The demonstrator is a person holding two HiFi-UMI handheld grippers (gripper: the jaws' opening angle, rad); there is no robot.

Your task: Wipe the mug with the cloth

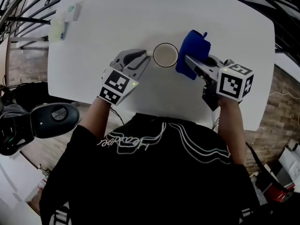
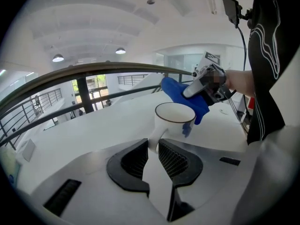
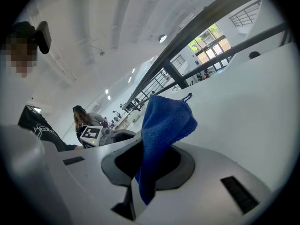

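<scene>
Count: one mug (image 1: 165, 55), one cloth (image 1: 193, 52), two hand-held grippers, each with a marker cube.

Mug: white, dark rim, upright with its mouth up, near the middle of the white surface (image 1: 117, 18). Its handle (image 2: 154, 142) points left.

Left hand-held gripper (image 1: 144, 57): jaws partly closed and clamped on the mug's handle, one dark ribbed pad on each side of it. It comes at the mug from the near left.

Right hand-held gripper (image 1: 192, 63): jaws closed on the blue cloth, which is pinched between the pads and sticks up past them in a bunched fold. The loose end hangs below the grip.

Cloth: right of the mug, held above the surface. Its left edge is just beside the mug's right rim. It probably brushes the rim, but no view shows contact clearly.

Surroundings: two small items on the far left corner of the surface, well apart from the mug: a pale green one (image 1: 58, 30) and a white one (image 1: 74, 11). Off the surface to the near left is a black chair (image 1: 51, 119). A dark railing (image 2: 93, 71) runs beyond the far edge. Nothing stands between either hand-held gripper and the mug.
</scene>
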